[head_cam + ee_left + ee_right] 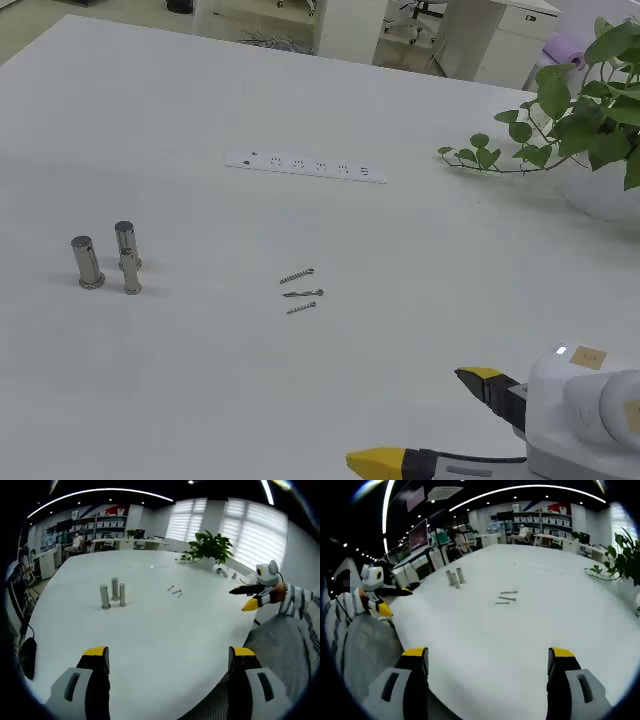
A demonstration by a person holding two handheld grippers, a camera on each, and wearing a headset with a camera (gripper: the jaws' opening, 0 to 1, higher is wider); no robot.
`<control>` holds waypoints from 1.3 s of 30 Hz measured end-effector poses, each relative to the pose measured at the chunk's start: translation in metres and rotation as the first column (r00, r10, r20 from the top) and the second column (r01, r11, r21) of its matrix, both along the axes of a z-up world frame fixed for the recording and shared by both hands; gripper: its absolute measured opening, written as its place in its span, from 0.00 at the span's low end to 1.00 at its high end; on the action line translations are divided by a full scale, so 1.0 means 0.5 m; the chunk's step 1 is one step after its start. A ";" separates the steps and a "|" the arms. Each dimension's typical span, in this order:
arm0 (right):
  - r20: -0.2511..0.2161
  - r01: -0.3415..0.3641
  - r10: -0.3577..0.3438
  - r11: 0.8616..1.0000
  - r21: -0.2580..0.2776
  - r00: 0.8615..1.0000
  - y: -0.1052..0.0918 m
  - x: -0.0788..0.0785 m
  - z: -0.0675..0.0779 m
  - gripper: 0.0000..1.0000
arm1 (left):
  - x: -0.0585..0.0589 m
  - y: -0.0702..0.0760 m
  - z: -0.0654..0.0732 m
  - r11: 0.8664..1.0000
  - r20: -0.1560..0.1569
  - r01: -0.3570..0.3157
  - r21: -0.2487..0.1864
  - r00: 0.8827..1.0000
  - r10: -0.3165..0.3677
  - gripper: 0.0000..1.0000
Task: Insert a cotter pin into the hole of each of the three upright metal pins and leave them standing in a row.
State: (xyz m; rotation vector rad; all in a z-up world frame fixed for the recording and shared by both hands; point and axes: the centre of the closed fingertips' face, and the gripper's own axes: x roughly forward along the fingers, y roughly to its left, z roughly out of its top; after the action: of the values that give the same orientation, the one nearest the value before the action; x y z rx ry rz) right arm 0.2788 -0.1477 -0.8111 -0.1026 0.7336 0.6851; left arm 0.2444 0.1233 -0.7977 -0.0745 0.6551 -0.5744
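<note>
I see three metal pins standing upright, long axes vertical, clustered at the left of the white table. Three cotter pins lie flat mid-table, well apart from them, their axes running roughly left-right. My right gripper hovers near right, jaws wide and empty. My left gripper is likewise spread wide.

Bright, even light; fisheye-warped edges
</note>
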 end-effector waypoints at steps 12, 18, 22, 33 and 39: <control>-0.013 -0.016 0.016 1.000 -0.009 1.000 0.016 -0.006 -0.011 1.00 | -0.015 0.009 -0.006 1.000 -0.017 0.012 0.007 1.000 -0.012 0.97; -0.018 -0.034 0.034 0.999 -0.024 0.999 0.025 -0.005 -0.014 1.00 | -0.015 0.023 -0.003 1.000 -0.009 -0.005 0.004 1.000 0.005 0.98; -0.017 -0.037 0.037 0.999 -0.023 0.999 0.032 -0.003 -0.012 1.00 | -0.018 0.031 -0.002 1.000 -0.010 -0.004 0.009 1.000 0.004 0.97; -0.022 -0.058 0.058 0.998 -0.024 0.998 0.050 -0.008 -0.014 1.00 | -0.027 0.045 -0.001 1.000 -0.016 0.000 0.006 1.000 0.000 0.95; -0.032 -0.078 0.077 0.996 -0.031 0.997 0.059 -0.019 -0.020 1.00 | -0.028 0.038 0.001 1.000 -0.017 0.024 -0.004 1.000 -0.024 0.93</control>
State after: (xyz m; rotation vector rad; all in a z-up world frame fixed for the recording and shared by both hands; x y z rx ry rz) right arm 0.2695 -0.1183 -0.8210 -0.1509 0.7735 0.7502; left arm 0.2303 0.1423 -0.7974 -0.0757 0.6723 -0.5985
